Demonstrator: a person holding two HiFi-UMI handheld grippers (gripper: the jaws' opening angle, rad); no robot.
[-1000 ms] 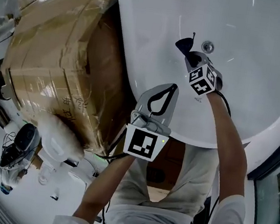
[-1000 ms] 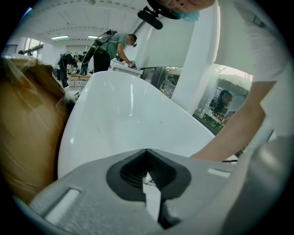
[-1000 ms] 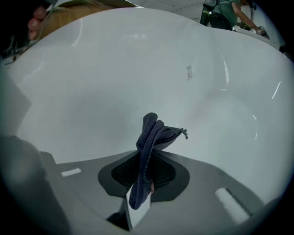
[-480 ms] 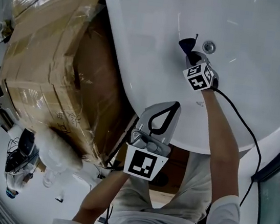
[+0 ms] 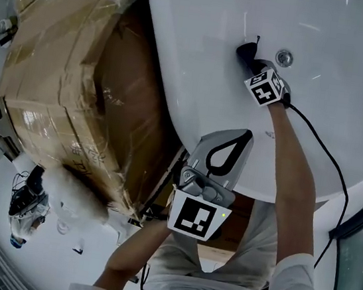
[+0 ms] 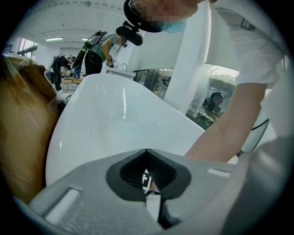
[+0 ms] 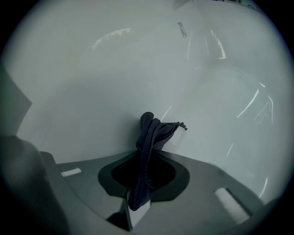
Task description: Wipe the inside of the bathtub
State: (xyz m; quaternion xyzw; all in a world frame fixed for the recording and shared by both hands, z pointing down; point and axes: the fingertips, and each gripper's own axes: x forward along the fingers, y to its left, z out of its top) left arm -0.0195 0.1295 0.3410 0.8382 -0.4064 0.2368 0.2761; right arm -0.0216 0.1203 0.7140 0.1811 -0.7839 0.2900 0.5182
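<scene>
The white bathtub [image 5: 346, 117] fills the upper right of the head view, with its metal drain [image 5: 284, 57] on the inner surface. My right gripper [image 5: 252, 60] reaches into the tub and is shut on a dark cloth [image 5: 245, 49], which presses against the wall just left of the drain. In the right gripper view the cloth [image 7: 150, 135] bunches up between the jaws of the right gripper [image 7: 147, 153] against the glossy tub wall [image 7: 138, 69]. My left gripper [image 5: 236, 138] hangs shut and empty over the tub's near rim. The left gripper [image 6: 147, 151] looks along the tub [image 6: 115, 114].
Large cardboard boxes [image 5: 64, 71] wrapped in plastic film stand tight against the tub's left side. A black cable [image 5: 329, 165] trails from the right gripper over the rim. People [image 6: 98, 48] work in the background, and glass panels [image 6: 216, 98] stand to the right.
The right gripper has slid the cloth a little farther from the drain along the tub wall. The left gripper stays shut by the rim and has drifted slightly right in the view.
</scene>
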